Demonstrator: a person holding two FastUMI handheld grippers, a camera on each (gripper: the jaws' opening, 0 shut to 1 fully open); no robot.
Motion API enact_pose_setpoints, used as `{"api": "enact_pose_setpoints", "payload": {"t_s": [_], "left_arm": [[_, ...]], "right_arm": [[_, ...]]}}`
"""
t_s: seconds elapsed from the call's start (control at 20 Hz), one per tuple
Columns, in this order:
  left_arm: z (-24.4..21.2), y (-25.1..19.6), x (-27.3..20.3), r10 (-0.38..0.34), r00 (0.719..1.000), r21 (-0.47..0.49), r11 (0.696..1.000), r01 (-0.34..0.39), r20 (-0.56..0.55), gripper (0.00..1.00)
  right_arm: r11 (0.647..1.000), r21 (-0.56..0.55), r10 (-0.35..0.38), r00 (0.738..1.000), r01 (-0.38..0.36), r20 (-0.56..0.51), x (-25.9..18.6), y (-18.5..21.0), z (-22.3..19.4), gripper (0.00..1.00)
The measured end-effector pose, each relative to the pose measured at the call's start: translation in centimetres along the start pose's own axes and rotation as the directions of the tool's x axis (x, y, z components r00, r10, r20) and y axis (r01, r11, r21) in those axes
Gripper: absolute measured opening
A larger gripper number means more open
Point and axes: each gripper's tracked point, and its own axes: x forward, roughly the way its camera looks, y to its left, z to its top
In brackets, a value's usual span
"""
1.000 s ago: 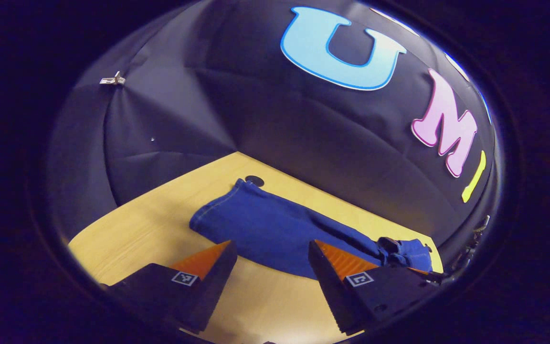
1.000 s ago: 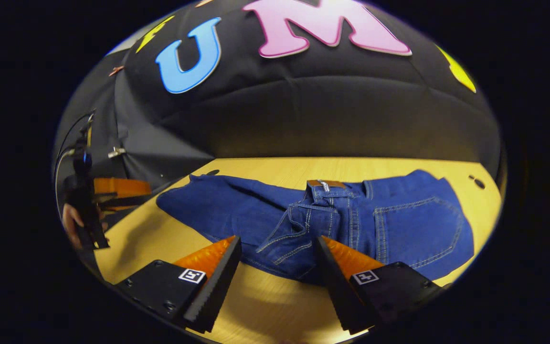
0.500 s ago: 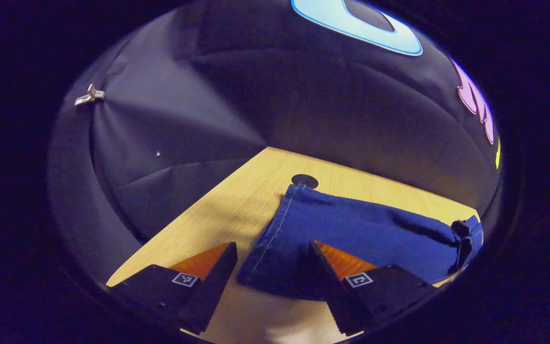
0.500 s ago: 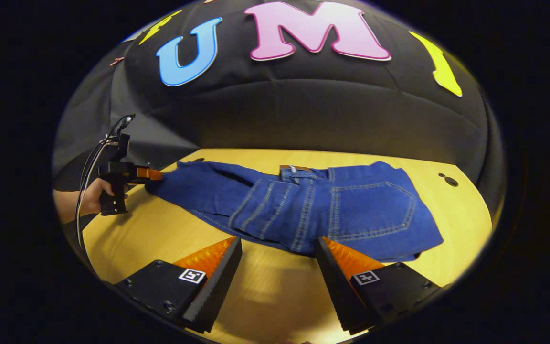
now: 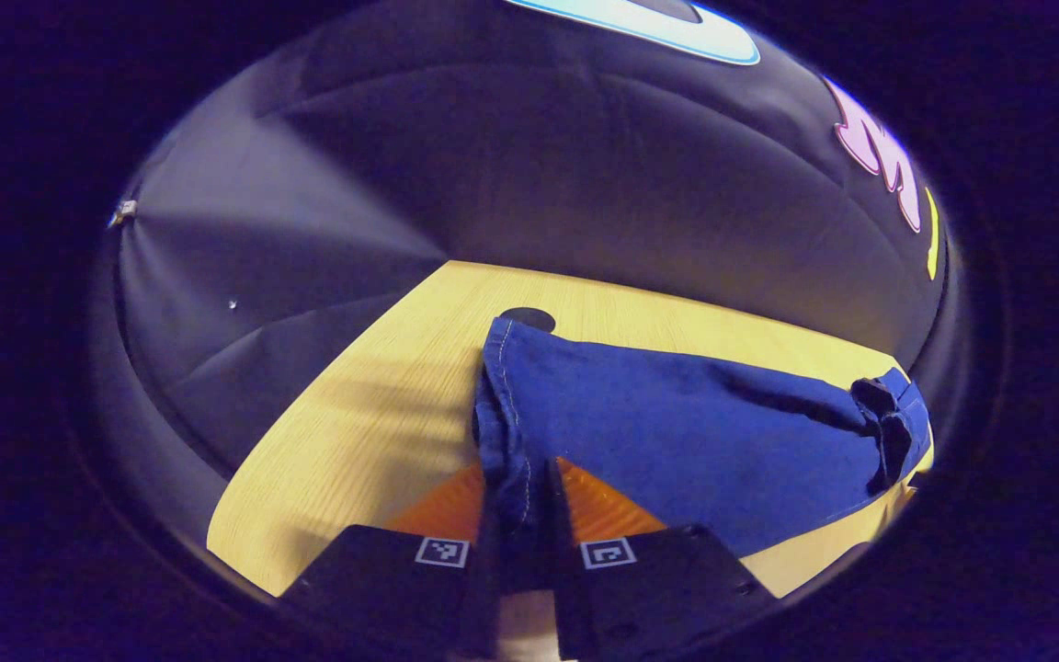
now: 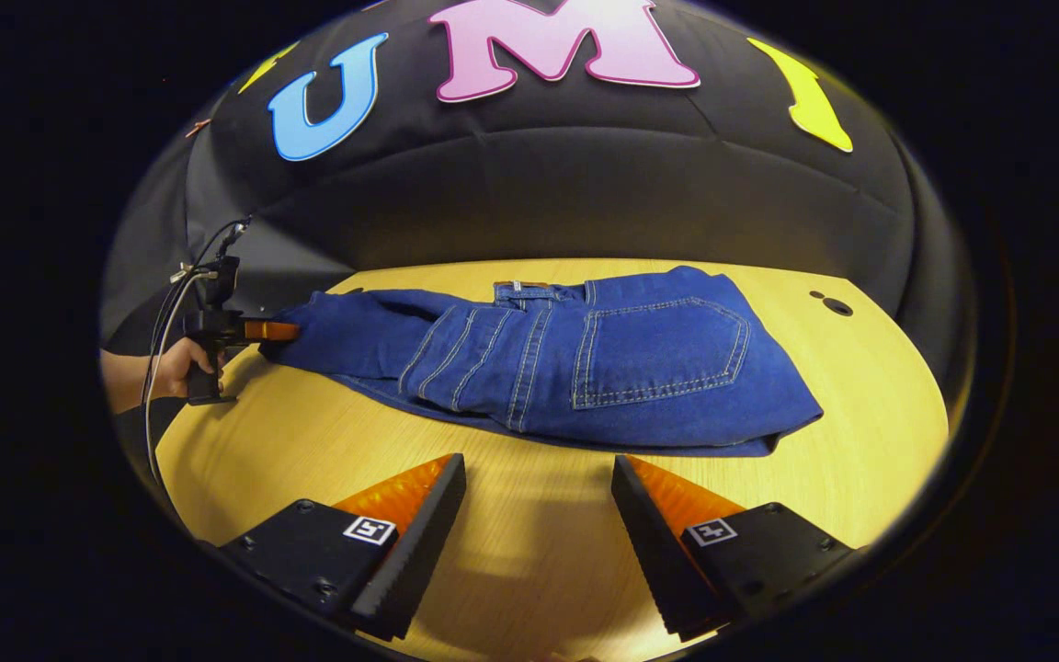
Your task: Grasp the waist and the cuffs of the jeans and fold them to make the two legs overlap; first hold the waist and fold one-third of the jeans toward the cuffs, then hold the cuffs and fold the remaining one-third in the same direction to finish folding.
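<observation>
Table (image 6: 860,414) of pale wood, backed by the booth's black cloth wall (image 6: 585,193), carries everything. Jeans (image 6: 585,368) of dark blue denim lie flat across the far half of the table, already doubled lengthwise so one leg rests on the other. In the right gripper view the seat with its stitched back pocket (image 6: 663,349) faces up toward the right, the waist (image 6: 529,292) sits at the far edge, and the legs run off to the left. A small dark hole (image 6: 835,305) marks the table beyond the seat, apart from the cloth.

Right gripper (image 6: 539,501) hovers over bare table just in front of the jeans, its fingers spread wide and touching nothing.

Left gripper (image 5: 522,515) has its fingers closed on the cuffs (image 5: 506,432), the stitched hem pinched between them. In the right gripper view this gripper (image 6: 258,329) appears at the far left end of the legs, held by a person's hand (image 6: 171,368) with cables trailing from its top. Another dark hole (image 5: 528,318) lies just beyond the cuffs.
</observation>
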Motion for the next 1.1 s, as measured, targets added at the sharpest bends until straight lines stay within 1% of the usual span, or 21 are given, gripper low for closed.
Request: {"api": "enact_pose_setpoints", "payload": {"t_s": [0.05,0.1,0.15,0.2,0.3,0.35,0.4,0.5,0.6,0.65,0.8,0.9,1.0,1.05,1.1], "left_arm": [[0.0,-0.1,0.0,-0.006,1.0,-0.012,1.0,0.006,0.006,0.22],[0.5,-0.2,-0.3,-0.003,1.0,-0.033,0.999,0.004,0.019,0.18],[0.4,-0.2,-0.3,0.003,1.0,-0.052,0.999,-0.002,0.024,0.09],[0.4,-0.3,-0.3,0.006,1.0,-0.068,0.998,-0.004,0.025,0.07],[0.7,-0.4,-0.6,0.01,1.0,-0.082,0.997,-0.008,0.021,0.06],[1.4,-0.7,-1.1,0.007,0.999,-0.088,0.996,-0.003,0.037,0.06],[2.7,-1.0,-2.0,0.009,0.998,-0.092,0.996,-0.003,0.064,0.06],[5.8,-3.3,-4.8,-0.019,0.992,-0.093,0.995,0.03,0.125,0.06],[8.5,-7.0,-7.7,-0.06,0.985,-0.069,0.995,0.072,0.16,0.06],[9.3,-8.8,-8.5,-0.077,0.982,-0.042,0.995,0.085,0.17,0.06],[11.0,-14.2,-10.8,-0.094,0.982,-0.001,0.995,0.095,0.162,0.06],[11.8,-18.4,-11.8,-0.111,0.983,-0.005,0.994,0.114,0.148,0.06],[12.3,-23.9,-13.0,-0.16,0.977,-0.048,0.985,0.168,0.138,0.06],[12.4,-26.6,-13.4,-0.189,0.973,-0.049,0.979,0.197,0.136,0.06],[12.7,-29.6,-13.9,-0.219,0.966,-0.024,0.974,0.224,0.139,0.06]], "right_arm": [[1.0,-0.004,0.002,1.0,-0.002,0.0,0.0,0.2,-0.1,0.98],[1.0,-0.002,0.006,1.0,-0.006,-0.002,-0.1,0.4,-0.2,0.98],[1.0,0.001,0.009,1.0,-0.009,-0.004,-0.1,0.5,-0.1,0.98],[1.0,0.003,0.007,1.0,-0.007,-0.003,-0.1,0.4,0.0,0.98],[1.0,0.005,-0.001,1.0,0.001,0.01,-0.3,-0.2,0.7,0.98],[1.0,0.005,-0.008,1.0,0.008,0.019,-0.5,-0.5,1.2,0.98],[1.0,0.002,-0.018,0.999,0.018,0.029,-0.7,-1.1,1.6,0.98],[0.999,-0.008,-0.045,0.998,0.046,0.046,-1.5,-2.6,2.7,0.98],[0.997,0.002,-0.075,0.995,0.075,0.061,-2.1,-4.4,3.6,0.98],[0.996,0.012,-0.092,0.994,0.092,0.067,-2.5,-5.3,3.9,0.98],[0.99,0.031,-0.14,0.987,0.138,0.074,-3.9,-7.9,4.6,0.98],[0.986,0.033,-0.168,0.983,0.165,0.079,-4.9,-9.6,5.0,0.98],[0.982,0.044,-0.187,0.979,0.184,0.086,-5.8,-11.0,5.3,0.98],[0.98,0.055,-0.195,0.977,0.191,0.089,-6.3,-11.6,5.5,0.98],[0.978,0.069,-0.205,0.974,0.199,0.093,-7.0,-12.3,5.5,0.98]]}}
